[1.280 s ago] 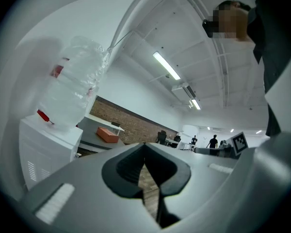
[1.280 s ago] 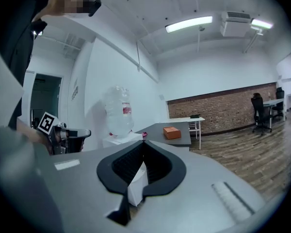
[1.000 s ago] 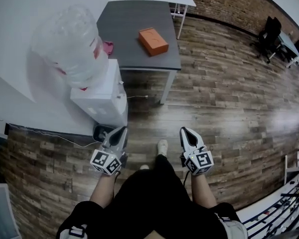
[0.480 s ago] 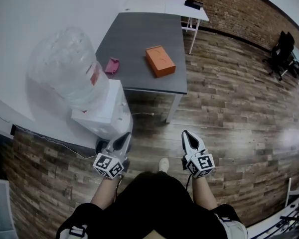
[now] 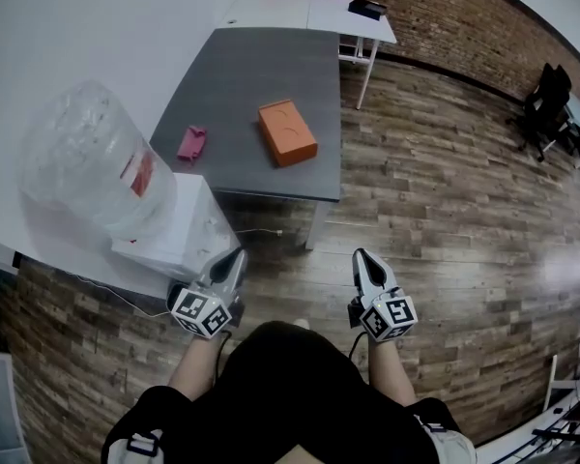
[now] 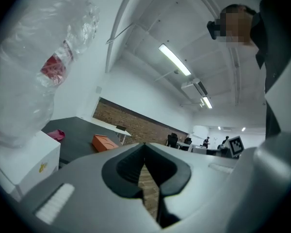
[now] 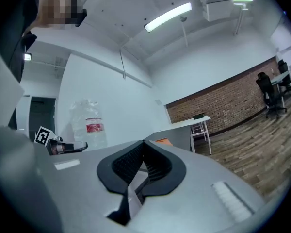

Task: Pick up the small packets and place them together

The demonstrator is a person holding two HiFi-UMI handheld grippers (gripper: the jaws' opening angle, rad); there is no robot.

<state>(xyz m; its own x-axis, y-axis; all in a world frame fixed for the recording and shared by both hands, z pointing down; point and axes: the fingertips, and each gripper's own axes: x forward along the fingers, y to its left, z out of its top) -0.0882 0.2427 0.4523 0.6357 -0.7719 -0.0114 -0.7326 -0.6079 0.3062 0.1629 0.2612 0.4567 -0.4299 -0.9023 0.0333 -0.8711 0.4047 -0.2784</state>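
Left gripper (image 5: 234,259), right gripper (image 5: 361,257): jaws of both closed together, nothing held, both pointing level above wood floor (image 5: 445,191), well apart from counter (image 5: 261,66). Pink packet (image 5: 191,143) lies on counter near its left edge, apart from orange box (image 5: 287,132) (box sits nearer middle). Water dispenser (image 5: 179,230) just beside left gripper.

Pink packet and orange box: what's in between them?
Nothing but bare grey table. The head view shows the pink packet and the orange box apart, with only tabletop between them.
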